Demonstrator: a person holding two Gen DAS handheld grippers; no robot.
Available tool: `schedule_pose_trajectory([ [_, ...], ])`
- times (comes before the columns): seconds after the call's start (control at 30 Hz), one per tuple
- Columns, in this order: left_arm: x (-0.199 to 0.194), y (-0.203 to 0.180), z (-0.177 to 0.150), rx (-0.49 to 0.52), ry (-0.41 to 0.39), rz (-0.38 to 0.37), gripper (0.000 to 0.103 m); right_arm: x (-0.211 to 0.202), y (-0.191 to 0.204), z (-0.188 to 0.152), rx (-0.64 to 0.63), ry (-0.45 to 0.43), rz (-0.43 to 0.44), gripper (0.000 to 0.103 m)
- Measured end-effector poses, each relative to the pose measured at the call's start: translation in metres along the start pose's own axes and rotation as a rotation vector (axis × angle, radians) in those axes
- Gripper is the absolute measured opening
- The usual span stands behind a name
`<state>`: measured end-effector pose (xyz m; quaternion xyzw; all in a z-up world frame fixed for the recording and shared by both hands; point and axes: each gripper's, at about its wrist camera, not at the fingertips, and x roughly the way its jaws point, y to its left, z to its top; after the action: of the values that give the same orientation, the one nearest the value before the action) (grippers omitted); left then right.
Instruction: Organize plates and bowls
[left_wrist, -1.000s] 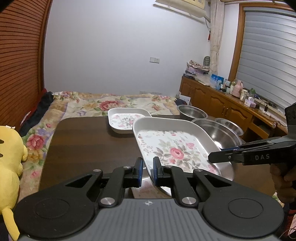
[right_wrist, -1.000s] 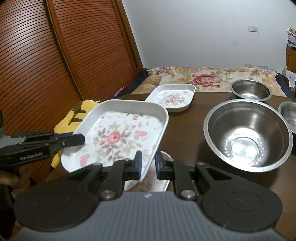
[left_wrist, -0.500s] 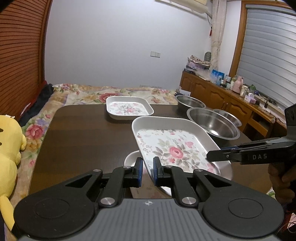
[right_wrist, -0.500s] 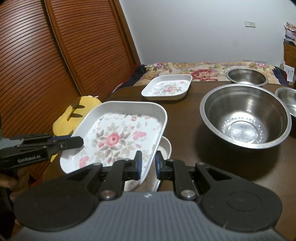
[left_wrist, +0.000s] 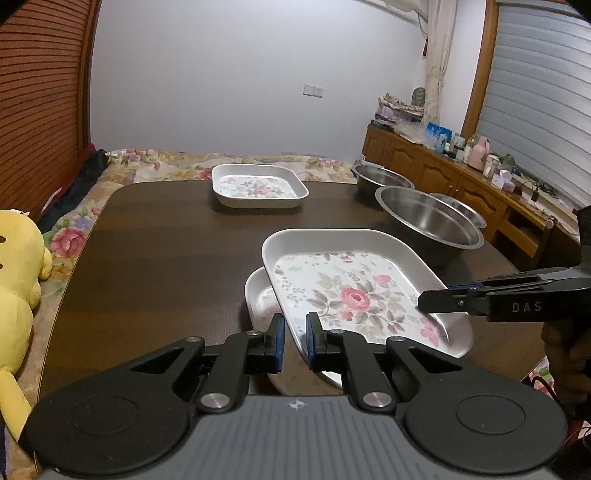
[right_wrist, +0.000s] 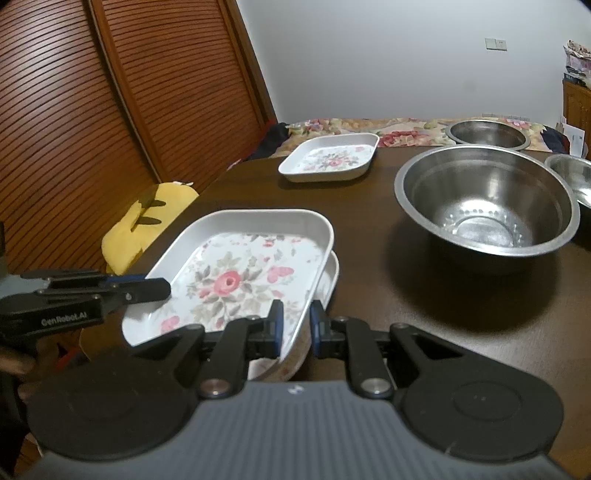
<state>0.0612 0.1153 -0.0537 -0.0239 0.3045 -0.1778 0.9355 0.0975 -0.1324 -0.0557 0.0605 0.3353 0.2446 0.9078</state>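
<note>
Mid-stack on plates: large floral plate (left_wrist: 354, 291) gripped on opposite rims by both tools, left gripper (left_wrist: 294, 338) nipped down onto the near-left rim, right gripper (right_wrist: 296, 326) nipped onto the opposite edge, both nearly closed with only the rim thickness between the pads. Held tilted just above a second floral plate (left_wrist: 258, 299) lying on the dark wooden table (left_wrist: 147, 258), near edge; cannot tell for sure whether the two touch yet, looks like a small gap on the far side. Probably the lowering step, nesting one into the other. Left to do, judging by layout: third floral plate (left_wrist: 258, 186) sitting alone at the far side of the table, well apart from this pair, not stacked. Bowls untouched: big steel bowl (right_wrist: 487, 206) at right, far steel bowl (right_wrist: 487, 134) behind it, small steel bowl (right_wrist: 570, 181) just beside it at the table edge, none nested. Roughly a third through at best. Yellow plush toy (left_wrist: 18, 280) off the table's left side, irrelevant
</note>
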Motion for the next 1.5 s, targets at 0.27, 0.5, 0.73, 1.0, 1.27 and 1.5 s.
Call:
schedule_pose_trajectory([
  [0.27,0.009,-0.001,-0.004,0.005,0.017,0.018,0.013,0.004,0.002,-0.002,-0.016,0.0,-0.013,0.017],
  [0.5,0.014,0.0,-0.007,0.009,0.032,0.027,0.013,0.009,0.003,-0.005,-0.015,0.008,-0.019,0.017],
  [0.73,0.018,-0.002,-0.009,0.018,0.034,0.036,0.014,0.012,0.001,-0.005,-0.013,0.005,-0.016,0.017],
  [1.0,0.019,-0.003,-0.007,0.012,0.034,0.049,0.019,0.01,-0.003,-0.008,0.002,-0.006,0.001,0.019],
  [1.27,0.014,0.004,-0.005,-0.023,0.02,0.04,0.022,0.005,-0.004,-0.004,-0.001,-0.02,0.005,0.02],
  [1.5,0.003,0.003,0.0,-0.015,-0.025,0.022,0.031,0.0,-0.001,-0.002,0.0,-0.031,-0.004,0.02],
])
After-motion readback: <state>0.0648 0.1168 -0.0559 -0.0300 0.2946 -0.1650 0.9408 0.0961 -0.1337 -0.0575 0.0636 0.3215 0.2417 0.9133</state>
